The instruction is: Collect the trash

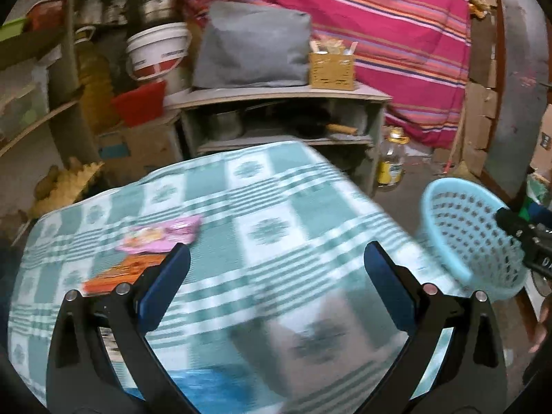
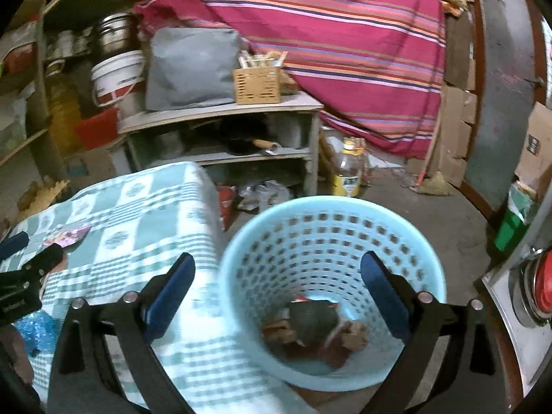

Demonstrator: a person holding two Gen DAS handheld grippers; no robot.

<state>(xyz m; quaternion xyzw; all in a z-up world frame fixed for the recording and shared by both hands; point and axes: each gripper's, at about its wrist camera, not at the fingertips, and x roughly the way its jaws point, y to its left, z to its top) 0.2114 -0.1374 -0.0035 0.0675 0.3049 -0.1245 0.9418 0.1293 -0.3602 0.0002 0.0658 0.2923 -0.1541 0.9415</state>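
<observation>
Right now, by item:
Left gripper: jaws spread wide, nothing between them, over the checked cloth.
Right gripper: released, empty, above the blue basket.
Trash: pink wrapper and orange wrapper lie on the cloth; crumpled scraps sit in the basket's bottom.
Basket: just beside the table.

Basket mouth unobstructed; table edge just beside its left rim.

Dim indoor light — motion blur, fisheye-bent, dark edges
</observation>
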